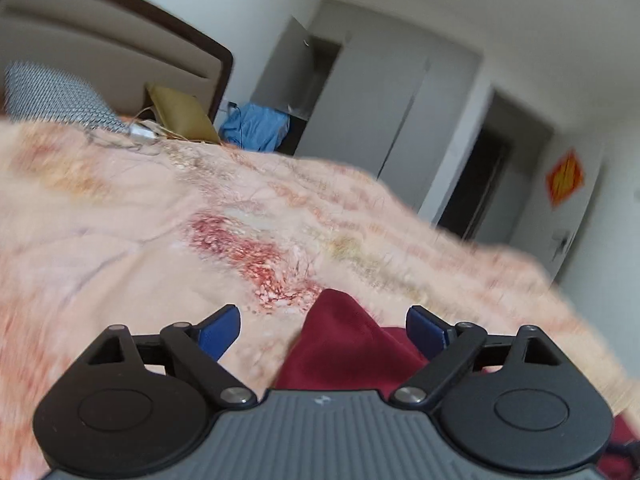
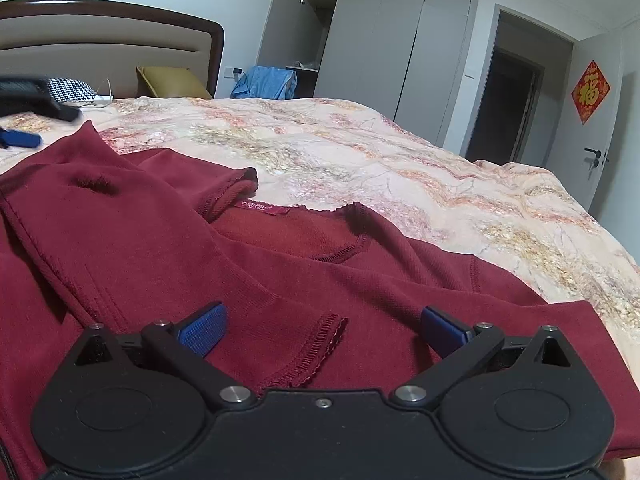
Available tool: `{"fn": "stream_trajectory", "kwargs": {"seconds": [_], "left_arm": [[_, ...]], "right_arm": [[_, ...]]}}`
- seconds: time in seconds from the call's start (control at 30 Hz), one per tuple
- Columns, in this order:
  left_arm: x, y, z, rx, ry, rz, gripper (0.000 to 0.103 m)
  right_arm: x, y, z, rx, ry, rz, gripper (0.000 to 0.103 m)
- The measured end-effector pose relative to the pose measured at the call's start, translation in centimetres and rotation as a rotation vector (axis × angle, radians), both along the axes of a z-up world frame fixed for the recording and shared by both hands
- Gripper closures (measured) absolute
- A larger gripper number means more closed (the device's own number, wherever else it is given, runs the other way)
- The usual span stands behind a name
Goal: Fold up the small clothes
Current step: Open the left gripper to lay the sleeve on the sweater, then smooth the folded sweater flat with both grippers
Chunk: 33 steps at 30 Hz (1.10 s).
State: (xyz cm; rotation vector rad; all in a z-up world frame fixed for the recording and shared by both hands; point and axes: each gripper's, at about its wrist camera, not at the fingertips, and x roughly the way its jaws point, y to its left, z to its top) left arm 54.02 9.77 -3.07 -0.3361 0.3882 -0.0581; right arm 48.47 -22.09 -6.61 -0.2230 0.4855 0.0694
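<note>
Bedspread (image 2: 400, 152): your work surface. The floral cover lies fairly flat under everything, so you have a broad, soft bed to press folds against.
Red top (image 2: 280, 272): it lies spread on the near side of the bedspread, neckline and label facing up. One side is already laid over the body, its cuff resting near the collar, which suggests the fold is partly made.
Hem edge (image 2: 328, 330): a stitched edge sits between your right pads, likely your next pick point.
Right gripper (image 2: 322, 330): you hold it low over the red top, tilted a little downward. Its jaws stand wide apart and clamp nothing.
Left gripper (image 1: 324, 330): you hold it at the garment's far-left side, angled slightly down. A peak of red cloth rises between the blue pads (image 1: 222, 330), but neither pad presses it, so the claw is open and empty.
Blur: the left view is smeared, so finer contact there is hard to judge.
</note>
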Motion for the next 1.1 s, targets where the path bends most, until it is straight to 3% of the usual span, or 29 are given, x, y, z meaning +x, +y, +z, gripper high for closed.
{"fn": "stream_trajectory", "kwargs": {"seconds": [0.1,0.17,0.23,0.4,0.53,0.6,0.73,0.9,1.1], "left_arm": [[3.4,-0.9,-1.3,0.057,0.163,0.026,0.013],[4.1,-0.1,-2.8,-0.010,0.208,0.052,0.012],[3.7,0.6,-3.7,-0.052,0.186,0.065,0.012],[3.5,0.7,-3.8,-0.046,0.176,0.058,0.011],[1.6,2.5,-3.0,-0.166,0.102,0.062,0.003],[-0.1,3.3,-2.1,-0.195,0.101,0.100,0.001],[-4.7,3.1,0.0,-0.130,0.146,0.059,0.000],[-12.8,1.6,2.3,-0.067,0.130,-0.027,0.000],[-21.2,0.4,1.8,-0.168,0.170,-0.052,0.000]], "right_arm": [[0.0,0.0,0.0,0.004,0.000,0.001,0.001],[0.1,0.0,0.0,0.008,0.000,0.002,0.000],[0.1,0.0,-0.1,0.010,0.000,0.002,0.000],[0.2,-0.1,-0.1,0.010,0.001,0.002,0.001],[0.2,-1.0,0.3,0.054,0.032,0.008,0.000],[-0.3,-1.9,1.0,0.124,0.070,-0.007,0.000],[-4.2,-3.5,2.3,0.231,0.101,-0.025,0.000],[-12.5,-3.7,4.2,0.197,-0.005,0.032,0.000],[-22.1,-1.9,5.3,0.118,-0.065,0.141,0.000]]}}
